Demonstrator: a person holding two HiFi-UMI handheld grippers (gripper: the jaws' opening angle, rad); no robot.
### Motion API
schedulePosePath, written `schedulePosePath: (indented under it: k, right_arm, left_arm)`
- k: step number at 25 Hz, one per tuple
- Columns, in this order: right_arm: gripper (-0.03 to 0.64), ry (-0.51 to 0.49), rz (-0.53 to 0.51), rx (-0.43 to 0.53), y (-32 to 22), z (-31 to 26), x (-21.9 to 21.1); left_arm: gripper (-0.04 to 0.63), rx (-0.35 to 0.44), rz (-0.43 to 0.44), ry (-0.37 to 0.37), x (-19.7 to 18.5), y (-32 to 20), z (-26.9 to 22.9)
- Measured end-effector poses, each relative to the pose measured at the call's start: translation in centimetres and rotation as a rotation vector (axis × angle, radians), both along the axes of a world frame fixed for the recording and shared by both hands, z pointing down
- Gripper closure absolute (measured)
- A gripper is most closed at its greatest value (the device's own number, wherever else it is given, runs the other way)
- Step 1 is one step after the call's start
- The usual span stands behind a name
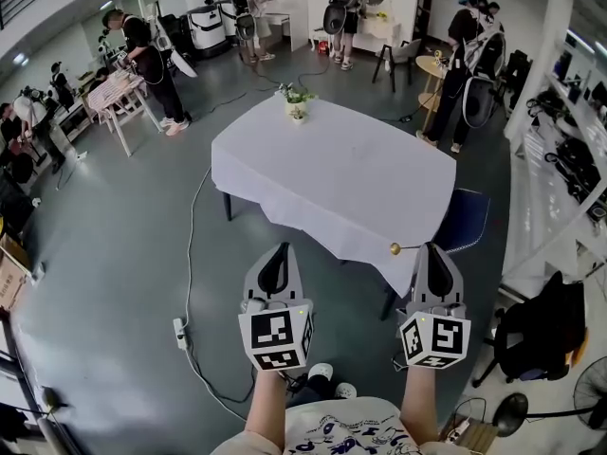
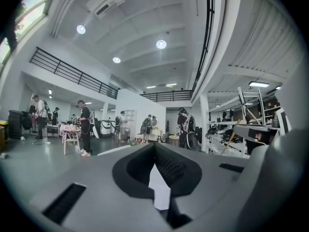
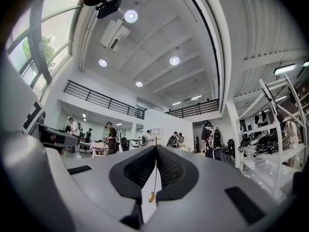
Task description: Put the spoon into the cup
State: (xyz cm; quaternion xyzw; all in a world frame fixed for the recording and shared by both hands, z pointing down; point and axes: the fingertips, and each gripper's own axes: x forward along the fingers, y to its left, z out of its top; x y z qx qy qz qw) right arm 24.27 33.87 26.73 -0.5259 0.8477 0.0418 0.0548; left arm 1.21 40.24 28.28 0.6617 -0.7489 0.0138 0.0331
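Left tongs (image 1: pixel 281 250) empty, right tongs (image 1: pixel 432 247) gripping a gold spoon (image 1: pixel 395 248), both short of a white-clothed bench (image 1: pixel 332 178).
At 7 o'clock in the head view, left tongs clenched on nothing; at centre, bench with a small potted plant (image 1: pixel 297 102) at its 12 o'clock edge; at 5 o'clock, right tongs clamped on the spoon's thin handle, rounded end pointing toward 9 o'clock against the bench's near corner; blue chair (image 1: pixel 465 218) beside it.

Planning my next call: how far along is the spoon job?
Done: spoon picked up, clamped in the right tongs. In hand: held at the near corner of the white table. Left: putting it in a cup; none made out, only a potted plant at the far edge.
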Motion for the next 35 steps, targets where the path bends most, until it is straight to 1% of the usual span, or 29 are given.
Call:
schedulePosePath:
  k: [6,12,16,22,27,30,35]
  right_arm:
    - [0.598,-0.004,0.006,0.002,-2.0,0.3,-2.0]
    - [0.598,-0.022,0.023,-0.009,-4.2,1.5,-4.6]
    - [0.598,-0.008,0.017,-0.019,-5.5,2.4,-6.4]
    - [0.598,0.005,0.024,-0.037,-8.1,3.3,-7.2]
    - [0.598,0.006,0.019,-0.055,-11.8,3.7,-7.3]
    - [0.598,0.008,0.010,-0.056,-15.0,3.8,-7.4]
    - [0.598,-0.001,-0.011,-0.044,-21.2,3.5,-8.5]
  left_arm:
    - [0.582,0.006,0.008,0.003,-2.1,-2.1,0.2]
    - [0.582,-0.003,0.037,-0.009,-4.5,-4.7,1.3]
    - [0.583,-0.007,0.043,-0.009,-6.1,-6.2,1.8]
    - [0.583,-0.035,0.052,-0.002,-6.8,-8.8,3.3]
    - [0.582,-0.055,0.046,0.010,-6.9,-12.5,3.8]
    - [0.581,-0.057,0.042,0.009,-6.8,-15.4,4.0]
    - [0.583,-0.054,0.021,0.006,-7.6,-20.9,4.1]
